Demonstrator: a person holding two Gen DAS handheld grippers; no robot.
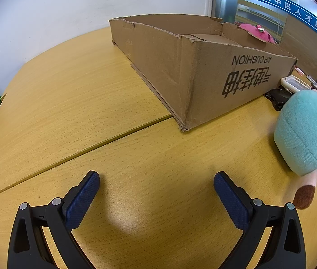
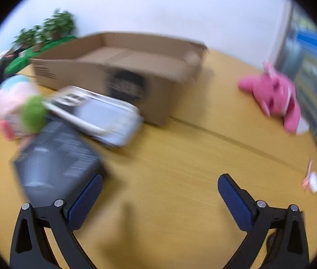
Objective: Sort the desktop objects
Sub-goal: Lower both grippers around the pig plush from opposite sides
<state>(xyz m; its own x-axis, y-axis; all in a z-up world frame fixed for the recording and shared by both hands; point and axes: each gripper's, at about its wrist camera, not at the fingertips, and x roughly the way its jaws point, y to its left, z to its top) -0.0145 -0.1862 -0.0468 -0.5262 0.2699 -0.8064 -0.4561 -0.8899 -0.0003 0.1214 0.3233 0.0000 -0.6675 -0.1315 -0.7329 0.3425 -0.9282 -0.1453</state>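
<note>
Black tool [image 1: 156, 177], blue textured pads [image 1: 84, 198]

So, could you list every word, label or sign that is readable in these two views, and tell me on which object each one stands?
"AIR CUSHION", printed upside down on the brown open-topped cardboard box.
Large black Chinese characters below it, also upside down; I cannot read them surely.
"吴中区人才服务中", white on the curved blue wall banner, cut off at the edge.
Print on the dark flat box and the cardboard box in the right wrist view: too blurred.
</note>
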